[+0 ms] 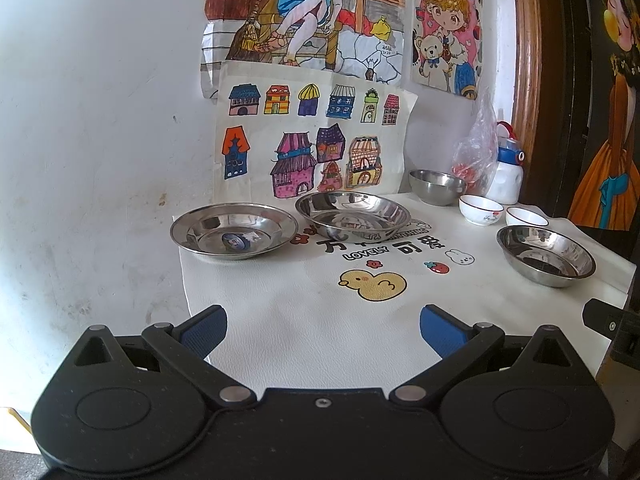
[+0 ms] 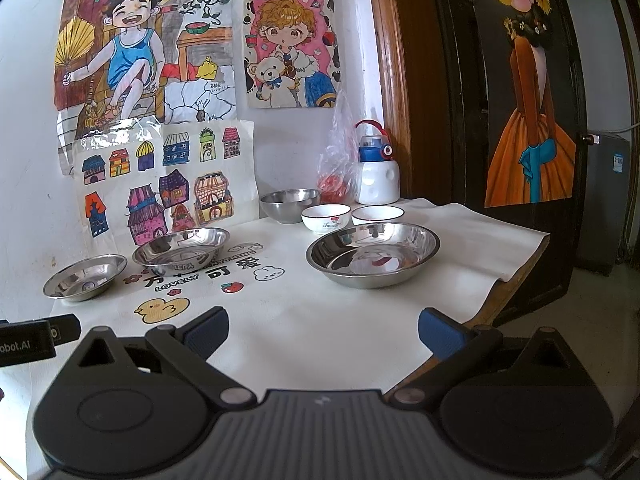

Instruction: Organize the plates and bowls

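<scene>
Sitting on the white tabletop cloth with a yellow duck picture (image 1: pixel 304 320) are three shiny round metal plates, and all three look empty. One flat metal plate at the far left (image 1: pixel 234 230) is near the left edge of the cloth. A deeper metal plate in the middle (image 1: pixel 354 216) is just beside it, close to the wall. A third shiny metal plate on the right side (image 2: pixel 373 258) stands alone, well apart from those two. Behind it are two small white bowls with dark rims (image 2: pixel 326 218), side by side and almost touching, and both look empty. A small round steel bowl (image 2: pixel 289 205) stands at the back, near the wall, and nothing shows inside it. A clear plastic bag with something red in it (image 2: pixel 338 160) leans in the corner, beside a white bottle with a blue and red top (image 2: pixel 376 168). The left claw (image 1: pixel 322 330) is spread wide with nothing between its blue pads (image 1: pixel 202 334). The right claw (image 2: pixel 322 332) is spread wide too and holds nothing. Both float over the near part of the cloth, where it is bare. The cloth hangs over the tabletop's right edge, next to a dark wooden door (image 2: pixel 452 120).
</scene>
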